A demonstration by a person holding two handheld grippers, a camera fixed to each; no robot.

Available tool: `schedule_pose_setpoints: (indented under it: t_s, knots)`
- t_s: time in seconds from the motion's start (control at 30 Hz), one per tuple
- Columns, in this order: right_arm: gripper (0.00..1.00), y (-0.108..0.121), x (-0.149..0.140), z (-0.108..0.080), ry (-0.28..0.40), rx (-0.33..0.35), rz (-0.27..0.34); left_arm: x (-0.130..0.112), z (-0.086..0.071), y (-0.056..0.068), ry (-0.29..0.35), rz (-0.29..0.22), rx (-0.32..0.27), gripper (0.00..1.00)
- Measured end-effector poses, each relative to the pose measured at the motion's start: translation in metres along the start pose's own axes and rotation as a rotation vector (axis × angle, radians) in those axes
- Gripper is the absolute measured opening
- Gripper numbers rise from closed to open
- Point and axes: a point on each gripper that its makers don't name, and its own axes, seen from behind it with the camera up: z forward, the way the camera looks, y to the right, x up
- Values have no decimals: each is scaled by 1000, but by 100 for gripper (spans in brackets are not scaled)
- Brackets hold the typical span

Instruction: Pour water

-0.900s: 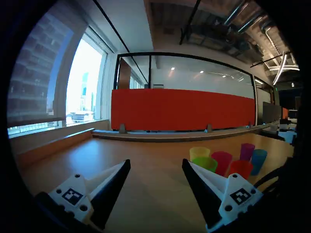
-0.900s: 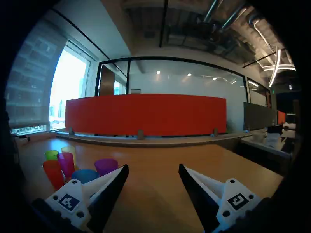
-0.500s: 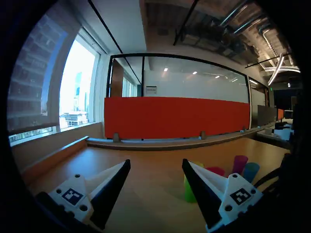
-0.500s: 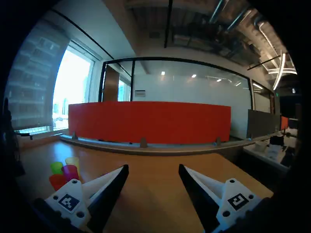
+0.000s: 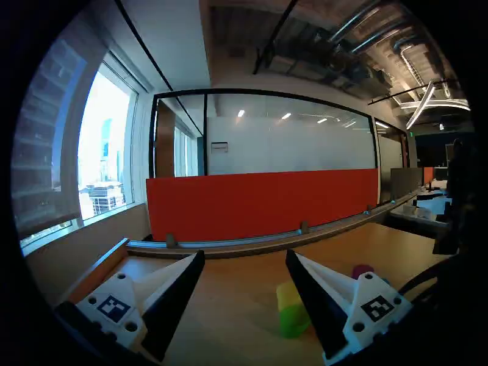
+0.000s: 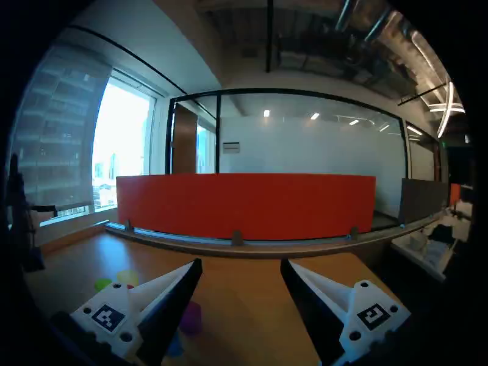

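Left gripper view looks low across the wooden worktop (image 5: 238,332) toward its far edge, where a red divider screen (image 5: 262,204) stands. The left hand-held gripper (image 5: 244,283) hangs above the wood with its fingers spread wide, holding and touching nothing. A yellow cup (image 5: 285,294) and a green cup (image 5: 294,321) stand close together just beside its right finger and are partly hidden by it. A purple cup (image 5: 363,270) peeps over that finger nearer the far edge.

In the right gripper view the right hand-held gripper (image 6: 241,293) is equally wide apart and empty. The cups sit low by its left finger.

The step in hand looks like the reach for a cup. It should go best by choosing a cup on the outside of the group and bringing one finger down each side at mid-height. Closing gently and keeping the cup upright should spare its neighbours. Which cup holds water cannot be told.
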Motion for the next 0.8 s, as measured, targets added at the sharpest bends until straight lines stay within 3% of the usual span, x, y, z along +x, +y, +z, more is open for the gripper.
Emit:
schedule_pose_setpoints:
  t_s: [0.2,0.5,0.8]
  knots:
    - [100,-2,29,3,10,13,-31,23,6,0,-20,-6,-22,99]
    - [100,-14,34,6,7,71,-24,40,10,5,0,-25,-72,99]
    - [100,-41,44,5,12,203,-29,43,10,28,-8,-48,-191,99]
